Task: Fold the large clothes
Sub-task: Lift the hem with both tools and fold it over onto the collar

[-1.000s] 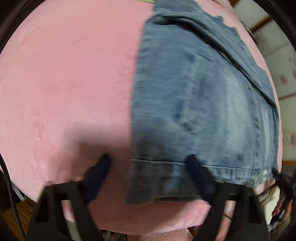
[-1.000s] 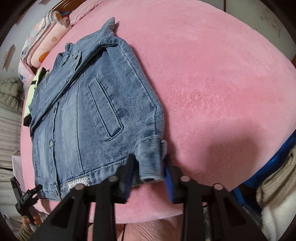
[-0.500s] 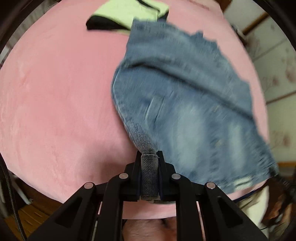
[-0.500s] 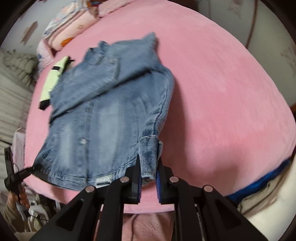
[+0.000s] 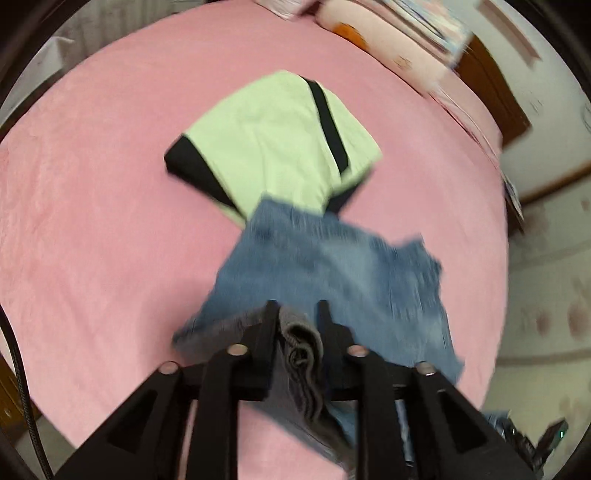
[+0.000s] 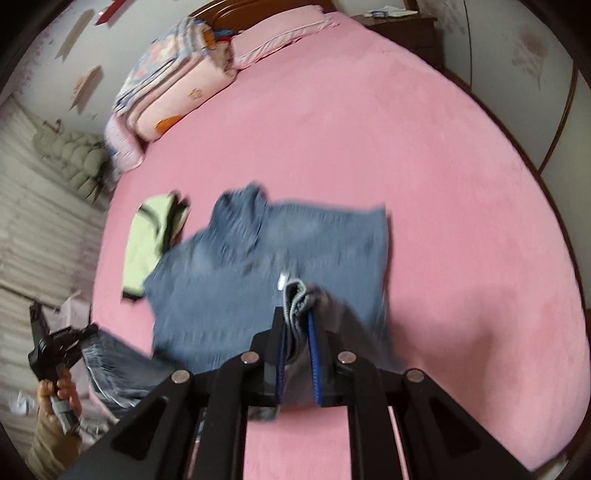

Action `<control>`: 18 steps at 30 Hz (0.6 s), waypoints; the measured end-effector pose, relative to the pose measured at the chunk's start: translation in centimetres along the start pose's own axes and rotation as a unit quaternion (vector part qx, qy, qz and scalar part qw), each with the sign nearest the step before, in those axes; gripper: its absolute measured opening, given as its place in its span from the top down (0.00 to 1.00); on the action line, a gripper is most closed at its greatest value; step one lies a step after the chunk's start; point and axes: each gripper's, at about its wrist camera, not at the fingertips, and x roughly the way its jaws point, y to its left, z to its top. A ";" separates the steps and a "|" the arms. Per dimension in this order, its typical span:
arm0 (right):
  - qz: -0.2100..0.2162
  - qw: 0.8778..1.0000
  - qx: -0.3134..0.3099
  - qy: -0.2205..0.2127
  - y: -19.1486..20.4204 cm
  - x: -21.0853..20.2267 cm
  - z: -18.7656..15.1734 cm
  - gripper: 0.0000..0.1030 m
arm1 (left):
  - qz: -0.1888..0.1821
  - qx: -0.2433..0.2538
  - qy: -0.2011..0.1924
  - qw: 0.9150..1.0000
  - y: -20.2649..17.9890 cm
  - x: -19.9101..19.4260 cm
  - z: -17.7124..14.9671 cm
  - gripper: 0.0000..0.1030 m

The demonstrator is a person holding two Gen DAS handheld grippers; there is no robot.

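A blue denim jacket (image 5: 332,266) hangs lifted over the pink bed (image 5: 92,184), blurred by motion; it also shows in the right wrist view (image 6: 258,258). My left gripper (image 5: 297,314) is shut on a bunched hem corner of the jacket. My right gripper (image 6: 297,317) is shut on the other hem corner. The jacket's collar end still lies on the bed, and its hem end is raised toward both cameras. The left gripper also shows at the left edge of the right wrist view (image 6: 55,347), held by a hand.
A folded light green and black garment (image 5: 277,140) lies on the bed just beyond the jacket, also in the right wrist view (image 6: 151,236). Folded quilts and pillows (image 6: 177,85) are stacked at the head of the bed. A dark wooden nightstand (image 6: 399,26) stands behind.
Both grippers closed on the jacket's bottom corners, then lifted and pulled them up and back. The jacket rose off the bed, and more of the bed and green garment came into view.
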 end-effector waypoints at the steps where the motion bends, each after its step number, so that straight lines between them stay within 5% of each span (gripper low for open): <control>1: -0.007 1.000 0.007 -0.002 -0.4 0.8 1.0 0.86 | 0.011 -0.005 -0.014 1.000 -0.2 0.8 1.0 0.44; 2: -0.018 0.999 0.024 -0.012 -1.2 2.1 2.9 0.79 | 0.029 -0.010 -0.027 0.999 -0.5 1.6 1.8 0.22; 3: -0.025 0.999 0.034 -0.015 -1.7 3.0 3.8 0.66 | 0.047 -0.010 -0.044 0.998 -0.8 2.2 2.4 0.17; 11: -0.042 0.999 0.031 0.005 -4.4 8.8 5.2 0.60 | 0.105 0.096 -0.033 0.989 -0.7 7.0 2.5 0.17; 18: -0.074 0.996 0.003 0.059 -6.1 14.1 2.4 0.60 | 0.091 0.241 0.018 0.966 -1.2 12.3 0.3 0.17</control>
